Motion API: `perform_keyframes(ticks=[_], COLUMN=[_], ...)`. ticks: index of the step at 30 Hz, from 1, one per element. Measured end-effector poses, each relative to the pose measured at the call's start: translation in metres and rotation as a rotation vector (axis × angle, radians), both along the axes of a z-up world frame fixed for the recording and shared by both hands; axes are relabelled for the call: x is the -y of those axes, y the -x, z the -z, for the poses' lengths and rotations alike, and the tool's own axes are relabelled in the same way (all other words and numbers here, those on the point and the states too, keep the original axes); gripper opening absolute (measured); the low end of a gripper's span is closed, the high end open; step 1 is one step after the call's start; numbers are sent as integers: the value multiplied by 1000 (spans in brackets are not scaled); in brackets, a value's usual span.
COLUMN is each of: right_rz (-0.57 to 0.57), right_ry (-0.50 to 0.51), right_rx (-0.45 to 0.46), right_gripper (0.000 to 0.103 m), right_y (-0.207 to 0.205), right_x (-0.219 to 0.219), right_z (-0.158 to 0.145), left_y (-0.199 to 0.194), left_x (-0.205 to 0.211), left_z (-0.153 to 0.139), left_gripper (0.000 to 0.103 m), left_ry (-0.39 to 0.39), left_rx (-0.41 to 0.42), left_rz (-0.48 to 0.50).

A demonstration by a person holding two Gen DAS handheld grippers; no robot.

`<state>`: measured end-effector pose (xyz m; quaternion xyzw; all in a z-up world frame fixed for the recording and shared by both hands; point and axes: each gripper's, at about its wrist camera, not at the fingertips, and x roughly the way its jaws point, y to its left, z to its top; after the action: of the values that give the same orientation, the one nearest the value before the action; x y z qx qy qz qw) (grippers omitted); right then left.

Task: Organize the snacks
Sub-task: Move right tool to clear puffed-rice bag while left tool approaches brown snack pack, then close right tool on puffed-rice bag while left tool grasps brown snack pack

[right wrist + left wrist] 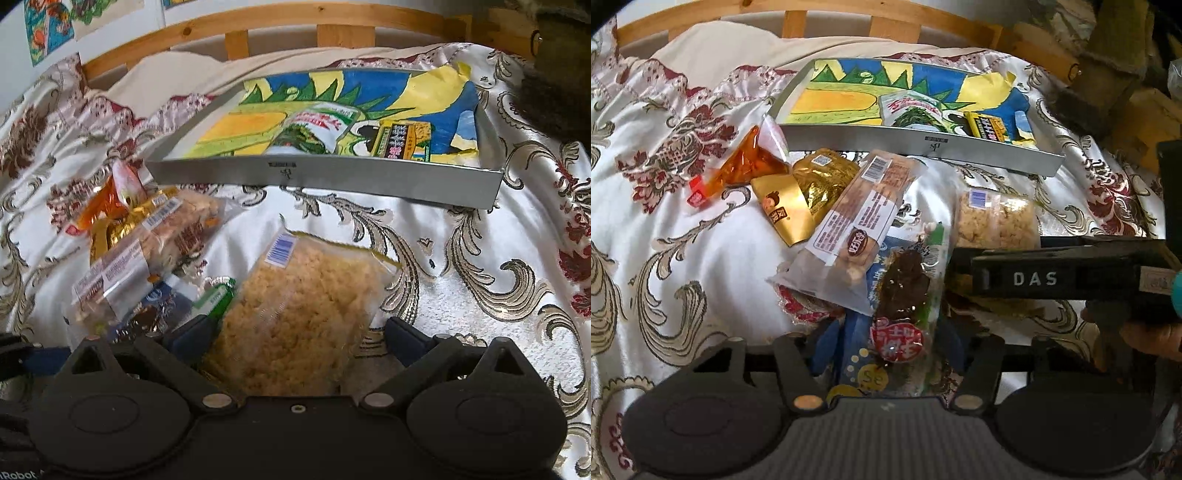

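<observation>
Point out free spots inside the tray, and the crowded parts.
Inside the shallow grey tray, the yellow-painted left half is bare up to the green-and-white seaweed packet. That packet and the yellow box fill the right-centre. On the bedspread, snacks crowd the tray's front-left; the front-right is bare.

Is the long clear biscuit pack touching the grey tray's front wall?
Cannot tell. In the left wrist view the biscuit pack's top end overlaps the tray wall's lower edge; the right wrist view shows no plain contact or gap.
</observation>
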<state>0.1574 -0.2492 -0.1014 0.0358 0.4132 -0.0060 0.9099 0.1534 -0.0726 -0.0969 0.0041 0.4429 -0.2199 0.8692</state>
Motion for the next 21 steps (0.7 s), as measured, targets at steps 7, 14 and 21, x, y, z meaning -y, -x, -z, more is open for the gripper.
perform_keyframes(ticks=[7,14,21], right_rz=[-21,-28,-105], right_ry=[-3,-26,137], right_rx=[-74,-98,-83], right_gripper=[84,86,93], right_y=[7,20,11], right_x=[1,6,-21], right_z=[-7,-13,2], left_y=[0,-9,-16], left_x=[-10,-19,-20], left_z=[-5,-6,-3], left_gripper=[57,57,56], left_ry=[28,85,55], left_rx=[-41,-96,-85], left_rz=[-42,-61,-64])
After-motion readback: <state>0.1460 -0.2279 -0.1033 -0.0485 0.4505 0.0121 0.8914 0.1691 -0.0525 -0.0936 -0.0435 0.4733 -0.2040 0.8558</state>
